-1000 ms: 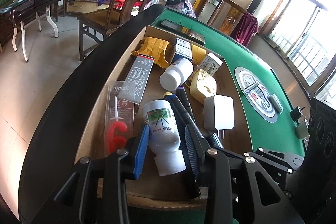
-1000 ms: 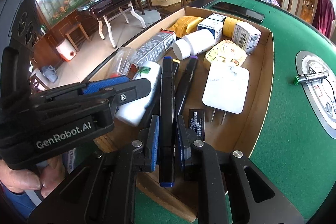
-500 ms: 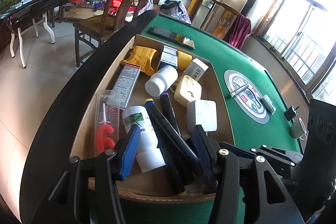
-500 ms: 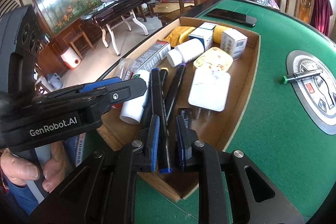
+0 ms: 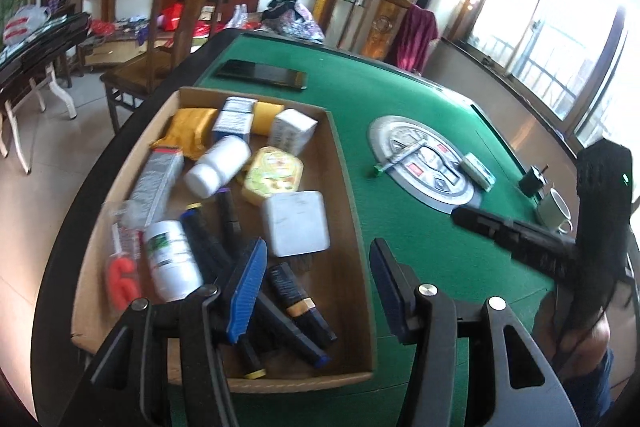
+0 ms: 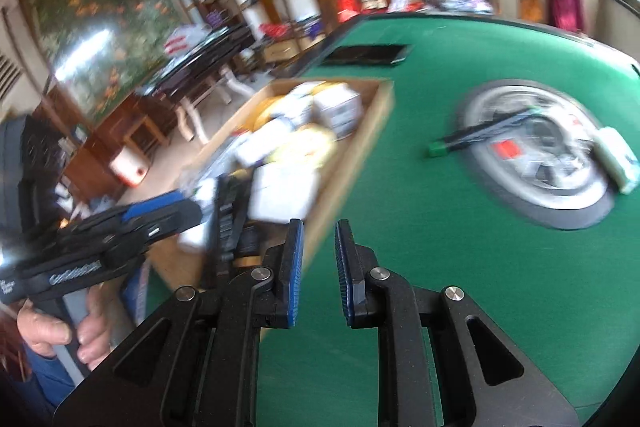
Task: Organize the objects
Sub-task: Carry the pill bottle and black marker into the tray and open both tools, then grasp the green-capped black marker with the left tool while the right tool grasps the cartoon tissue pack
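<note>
A cardboard box (image 5: 345, 163) on the green table holds several things: a green-labelled white bottle (image 5: 172, 259), black markers (image 5: 206, 247), a white charger (image 5: 296, 223), a plain white bottle (image 5: 218, 167) and a yellow case (image 5: 274, 175). My left gripper (image 5: 318, 247) hovers above the box's near right corner, open, with nothing between its pads. My right gripper (image 6: 319, 227) is over bare green felt just right of the box (image 6: 356, 147), shut to a narrow slit with nothing in it. A green-capped pen (image 6: 480, 135) lies on the table's round centre plate (image 5: 420, 183).
A black phone (image 5: 260, 73) lies beyond the box. A small white pack (image 5: 478, 171) sits on the centre plate's right edge, with a mug (image 5: 556, 211) farther right. A red "6" candle (image 5: 122, 279) lies in the box's left side. A wooden chair (image 5: 188, 23) stands behind the table.
The left gripper's jaws spread away from the green-labelled bottle and it drew back to the right. The right gripper left the black marker in the box and swung right over the felt.
</note>
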Demonstrator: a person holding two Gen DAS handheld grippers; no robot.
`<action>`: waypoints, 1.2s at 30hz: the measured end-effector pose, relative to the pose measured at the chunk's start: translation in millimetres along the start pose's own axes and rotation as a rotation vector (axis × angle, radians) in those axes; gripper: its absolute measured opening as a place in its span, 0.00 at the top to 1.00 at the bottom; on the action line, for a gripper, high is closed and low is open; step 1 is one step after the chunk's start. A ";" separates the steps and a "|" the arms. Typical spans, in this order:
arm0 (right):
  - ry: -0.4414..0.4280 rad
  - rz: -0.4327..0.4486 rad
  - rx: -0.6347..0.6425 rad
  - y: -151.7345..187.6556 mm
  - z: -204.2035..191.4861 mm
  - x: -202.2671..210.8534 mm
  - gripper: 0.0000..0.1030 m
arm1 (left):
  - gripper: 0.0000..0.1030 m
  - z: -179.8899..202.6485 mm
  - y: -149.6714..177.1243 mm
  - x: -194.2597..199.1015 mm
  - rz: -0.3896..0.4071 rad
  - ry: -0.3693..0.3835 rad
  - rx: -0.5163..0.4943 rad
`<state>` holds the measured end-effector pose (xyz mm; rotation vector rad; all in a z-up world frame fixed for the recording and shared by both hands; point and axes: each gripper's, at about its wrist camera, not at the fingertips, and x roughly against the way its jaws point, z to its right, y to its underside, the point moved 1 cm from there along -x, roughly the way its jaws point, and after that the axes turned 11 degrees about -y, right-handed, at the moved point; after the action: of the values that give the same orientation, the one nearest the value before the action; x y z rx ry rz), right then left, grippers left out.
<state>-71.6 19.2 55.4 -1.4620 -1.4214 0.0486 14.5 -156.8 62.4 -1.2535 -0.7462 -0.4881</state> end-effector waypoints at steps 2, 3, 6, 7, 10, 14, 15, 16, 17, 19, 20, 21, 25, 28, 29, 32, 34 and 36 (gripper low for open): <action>0.034 0.039 -0.040 -4.4 27.7 19.3 0.85 | 0.47 19.5 -5.9 -4.8 0.002 0.010 -0.044; 0.054 0.061 -0.058 -7.4 43.5 29.8 0.85 | 0.47 31.7 -10.0 -8.4 0.003 0.014 -0.069; 0.140 0.113 -0.099 -13.8 91.0 58.2 0.85 | 0.47 70.9 -27.9 -25.9 0.013 0.030 -0.152; 0.163 0.137 -0.117 -13.7 106.3 68.2 0.85 | 0.47 80.1 -33.7 -31.3 0.016 0.029 -0.171; 0.168 0.209 -0.206 -8.6 150.6 92.3 0.85 | 0.44 115.6 -55.9 -61.7 0.026 0.005 -0.245; 0.120 0.240 -0.351 -1.6 185.8 107.7 0.85 | 0.43 148.6 -75.2 -114.2 -0.045 -0.017 -0.291; 0.113 0.252 -0.363 -1.9 187.1 111.0 0.85 | 0.43 154.6 -78.4 -127.2 -0.055 -0.041 -0.308; 0.111 0.262 -0.372 -1.9 188.0 113.7 0.85 | 0.43 157.7 -79.9 -137.8 -0.064 -0.066 -0.320; 0.103 0.272 -0.380 -2.0 188.0 115.5 0.85 | 0.43 159.9 -81.8 -146.1 -0.068 -0.093 -0.323; 0.082 0.277 -0.393 -1.7 188.2 116.5 0.85 | 0.43 163.3 -85.0 -160.8 -0.085 -0.118 -0.334; 0.071 0.280 -0.403 -2.1 187.1 115.4 0.85 | 0.43 164.6 -86.6 -165.4 -0.087 -0.126 -0.338; 0.057 0.282 -0.412 -2.1 187.1 114.3 0.85 | 0.43 166.6 -88.0 -169.3 -0.084 -0.135 -0.346; 0.021 0.280 -0.443 -1.7 192.1 110.7 0.85 | 0.43 174.1 -88.4 -188.8 -0.111 -0.164 -0.380; 0.032 0.292 -0.448 -2.0 194.4 112.3 0.85 | 0.53 174.8 -83.3 -196.4 -0.140 -0.134 -0.356; 0.039 0.297 -0.448 -2.1 195.5 113.6 0.85 | 0.69 173.2 -82.0 -194.9 -0.135 -0.118 -0.333; 0.088 0.312 -0.431 -4.5 199.5 118.8 0.85 | 0.87 169.6 -69.9 -180.4 -0.165 -0.097 -0.277; 0.144 0.322 -0.392 -8.8 199.4 123.1 0.85 | 0.87 167.0 -54.3 -165.5 -0.171 -0.076 -0.243; 0.230 0.336 -0.330 -15.9 200.0 127.8 0.84 | 0.87 162.8 -32.6 -146.4 -0.172 -0.049 -0.217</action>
<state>-174.5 233.7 52.0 -1.9014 -1.0191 -0.1469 -145.3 -18.1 -2.4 -1.4132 -0.8647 -0.6951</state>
